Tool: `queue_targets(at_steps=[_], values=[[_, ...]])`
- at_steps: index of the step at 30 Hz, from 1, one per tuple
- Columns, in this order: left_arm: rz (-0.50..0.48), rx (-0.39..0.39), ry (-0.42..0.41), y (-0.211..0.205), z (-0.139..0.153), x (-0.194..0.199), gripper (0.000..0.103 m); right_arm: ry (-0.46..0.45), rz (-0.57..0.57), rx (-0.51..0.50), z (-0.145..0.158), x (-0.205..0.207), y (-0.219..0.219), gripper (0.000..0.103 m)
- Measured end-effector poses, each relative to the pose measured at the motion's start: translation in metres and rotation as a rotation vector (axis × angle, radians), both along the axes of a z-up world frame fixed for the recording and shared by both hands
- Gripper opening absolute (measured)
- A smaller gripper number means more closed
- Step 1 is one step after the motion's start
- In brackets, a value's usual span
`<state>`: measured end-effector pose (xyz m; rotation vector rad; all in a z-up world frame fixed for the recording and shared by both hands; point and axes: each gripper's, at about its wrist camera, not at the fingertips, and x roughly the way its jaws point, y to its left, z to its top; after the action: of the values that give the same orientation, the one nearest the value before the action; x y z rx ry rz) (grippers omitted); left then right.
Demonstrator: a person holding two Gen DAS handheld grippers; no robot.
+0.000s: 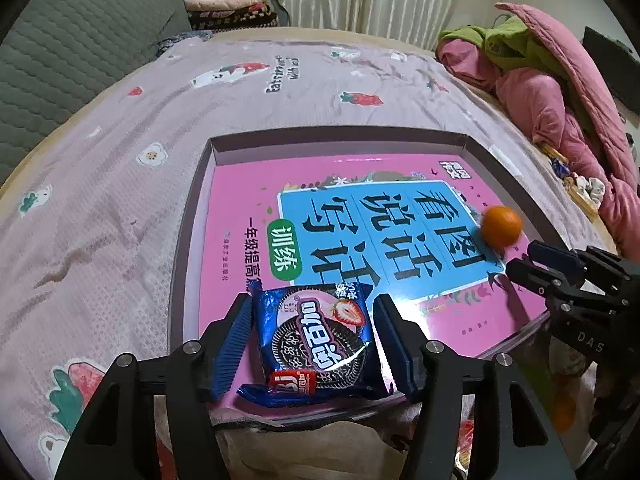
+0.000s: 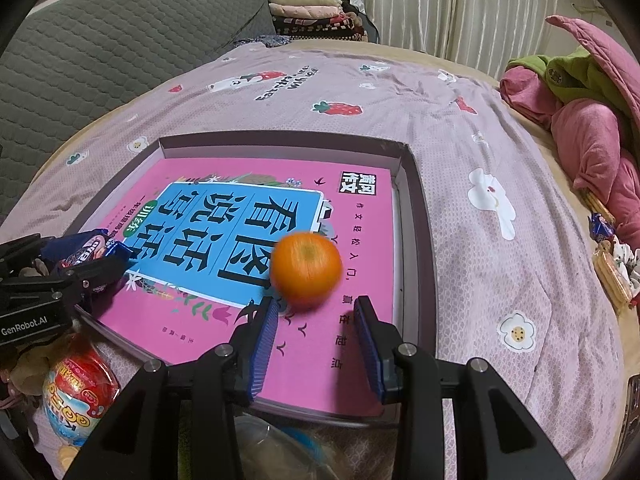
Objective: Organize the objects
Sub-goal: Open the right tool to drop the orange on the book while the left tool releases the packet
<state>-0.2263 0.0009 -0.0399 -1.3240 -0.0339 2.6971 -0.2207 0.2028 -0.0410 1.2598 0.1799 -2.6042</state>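
Observation:
A shallow box on the bed holds a pink book. A blue Oreo packet lies on the book's near edge between the spread fingers of my open left gripper; the pads stand just off its sides. A blurred orange sits on the book just beyond the tips of my open right gripper, not held. The orange also shows in the left wrist view, with the right gripper near it. The left gripper and the packet show at the left of the right wrist view.
The bed has a pink strawberry-print sheet. A red and blue snack bag lies near the front left. Pink and green bedding is heaped at the right, with small snacks beside it. A grey headboard stands at the left.

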Motion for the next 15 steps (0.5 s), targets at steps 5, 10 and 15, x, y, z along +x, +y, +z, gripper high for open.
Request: queue_targets(at_steps=[5, 10, 15], values=[[0.006, 0.006, 0.019, -0.002, 0.004, 0.0, 0.068, 0.005, 0.002, -0.003, 0.0, 0.0, -0.001, 0.04], [0.005, 0.006, 0.041, -0.002, 0.009, 0.002, 0.069, 0.026, 0.0, -0.016, 0.004, 0.001, 0.0, 0.047], [0.007, 0.007, 0.046, -0.004, 0.013, 0.005, 0.069, 0.052, -0.002, -0.021, 0.01, 0.004, 0.001, 0.048]])
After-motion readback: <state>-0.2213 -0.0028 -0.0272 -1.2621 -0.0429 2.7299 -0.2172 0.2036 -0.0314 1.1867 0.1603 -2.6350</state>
